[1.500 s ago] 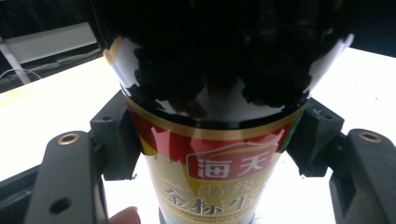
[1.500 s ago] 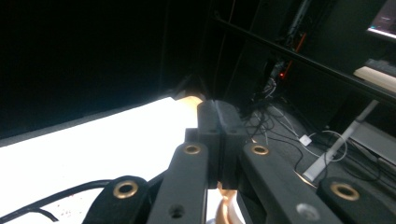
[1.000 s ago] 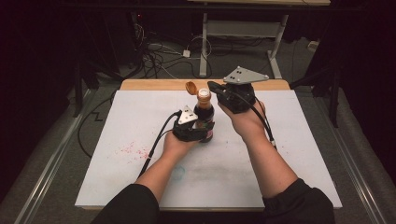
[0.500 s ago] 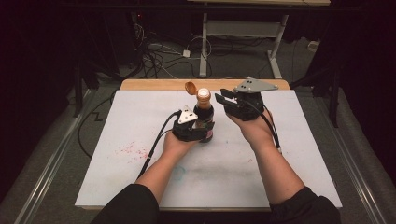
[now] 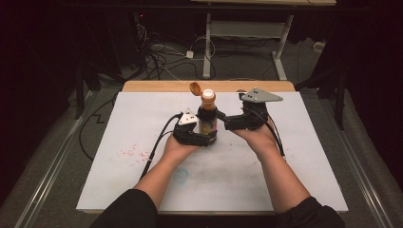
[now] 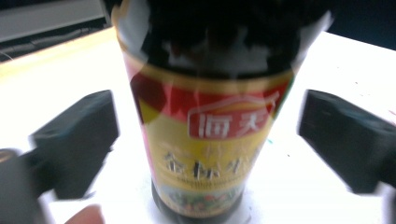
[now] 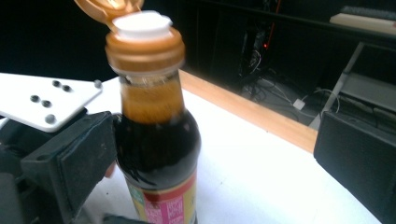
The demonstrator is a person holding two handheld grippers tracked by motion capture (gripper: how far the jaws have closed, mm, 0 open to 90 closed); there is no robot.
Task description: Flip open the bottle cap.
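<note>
A dark sauce bottle [image 5: 207, 121] with a red and yellow label [image 6: 210, 154] stands upright on the white mat [image 5: 285, 166]. Its orange flip cap [image 5: 195, 88] hangs open above the white spout [image 7: 142, 23]. My left gripper [image 5: 209, 136] sits low around the bottle's base; its jaws have just been opening, and both pads [image 6: 74, 140] now stand clear of the glass. My right gripper [image 5: 228, 121] is at the bottle's right, level with the body. Its jaws have also just been opening, with the bottle [image 7: 159, 154] between them, close to the left pad [image 7: 70, 163].
The mat covers a wooden table [image 5: 157, 86] and has pink specks [image 5: 128, 152] at its left. Cables [image 5: 161, 52] and a desk's legs [image 5: 280, 52] lie on the dark floor beyond the far edge. The left gripper's grey plate [image 7: 46, 100] is beside the bottle.
The right gripper came down from the cap to beside the bottle's body and spread its jaws. The left gripper's jaws let go of the bottle. The bottle stayed put.
</note>
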